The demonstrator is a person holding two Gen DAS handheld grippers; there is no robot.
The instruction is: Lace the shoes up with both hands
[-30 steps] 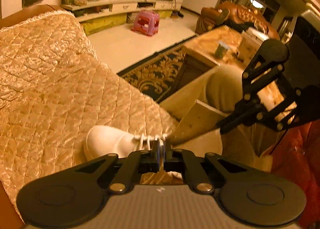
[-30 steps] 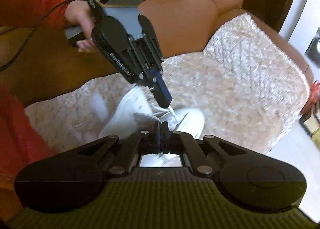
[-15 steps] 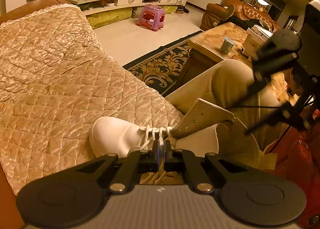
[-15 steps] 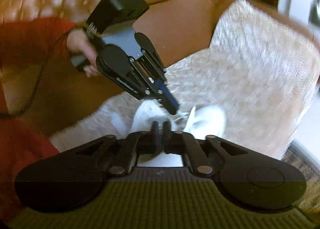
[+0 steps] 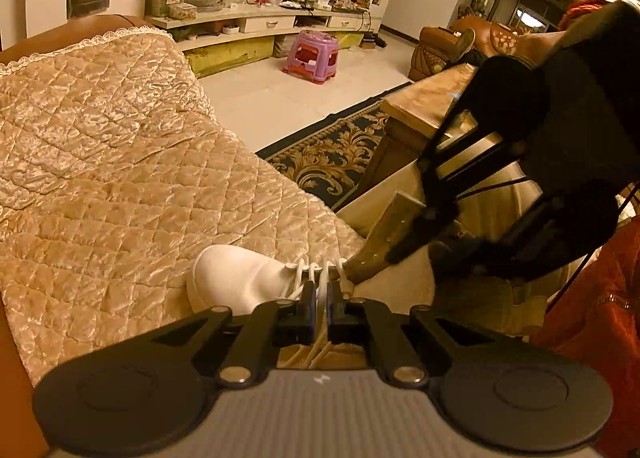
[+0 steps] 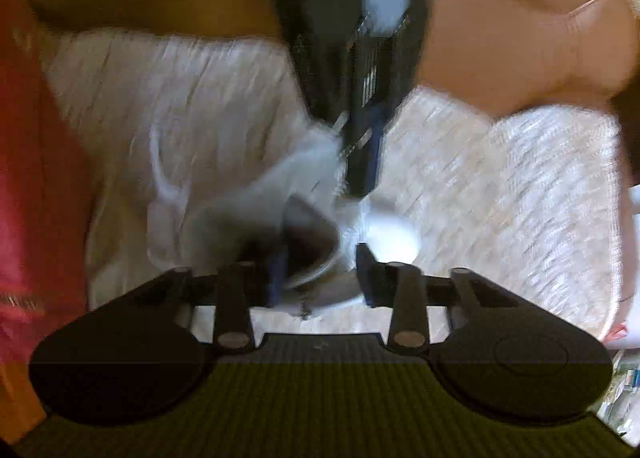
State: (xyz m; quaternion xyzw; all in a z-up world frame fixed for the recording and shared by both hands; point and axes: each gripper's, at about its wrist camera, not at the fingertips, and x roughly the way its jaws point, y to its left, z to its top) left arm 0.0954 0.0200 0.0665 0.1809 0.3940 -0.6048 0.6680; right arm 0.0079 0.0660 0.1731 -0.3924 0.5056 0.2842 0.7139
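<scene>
A white shoe (image 5: 240, 278) lies on the quilted sofa cover (image 5: 120, 177), toe pointing away. My left gripper (image 5: 319, 298) is shut on a white lace (image 5: 320, 284) that runs up from the eyelets. My right gripper (image 5: 416, 254) comes down from the right beside the shoe's raised grey tongue (image 5: 392, 225). The right wrist view is blurred: the right gripper (image 6: 320, 270) has its jaws apart and closing, with the tongue (image 6: 308, 246) between them and the pads not visibly pressing on it. The left gripper (image 6: 360, 177) points down onto the shoe (image 6: 392, 234) there.
A person's beige trouser leg (image 5: 480, 298) and red sleeve (image 5: 592, 318) lie close on the right. Beyond the sofa edge are a patterned rug (image 5: 332, 153), a wooden coffee table (image 5: 432, 97) and a purple stool (image 5: 312, 55). The brown leather sofa back (image 6: 520, 37) rises behind the shoe.
My right gripper went from shut to jaws apart, rolled, and swung down closer to the shoe's tongue. The left gripper kept its hold on the lace and barely moved.
</scene>
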